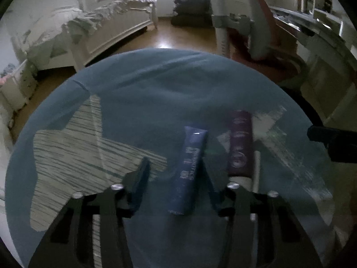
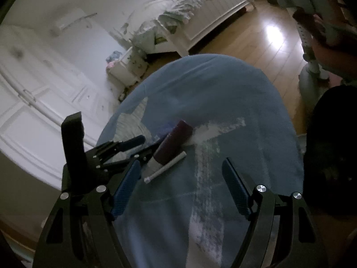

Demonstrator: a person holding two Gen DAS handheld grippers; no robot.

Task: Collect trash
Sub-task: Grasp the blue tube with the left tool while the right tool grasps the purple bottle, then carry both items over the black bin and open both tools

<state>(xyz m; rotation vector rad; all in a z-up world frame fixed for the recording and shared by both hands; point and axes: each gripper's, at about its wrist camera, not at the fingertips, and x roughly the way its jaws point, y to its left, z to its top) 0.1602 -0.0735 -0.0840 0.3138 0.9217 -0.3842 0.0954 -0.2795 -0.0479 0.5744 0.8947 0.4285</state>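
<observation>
A dark blue tube [image 1: 189, 172] lies on a round blue cloth surface [image 1: 156, 93] with pale star shapes. It sits between the fingers of my left gripper [image 1: 176, 163], close against the right finger, with a clear gap to the left finger [image 1: 142, 172]. A maroon tube [image 1: 239, 143] with a white cap lies just right of it. In the right wrist view the maroon tube [image 2: 174, 143] and a white stick [image 2: 165, 167] lie ahead of my right gripper [image 2: 181, 164], which hangs open and empty. The left gripper [image 2: 142, 144] appears there, left of the maroon tube.
A white bed [image 1: 116, 22] stands beyond the blue surface across a wooden floor [image 2: 256, 38]. White wardrobe doors [image 2: 33, 93] fill the left. A chair on a white post [image 1: 223, 33] and a cluttered desk [image 1: 312, 22] stand to the right. A person's arm [image 2: 330, 51] shows at the right edge.
</observation>
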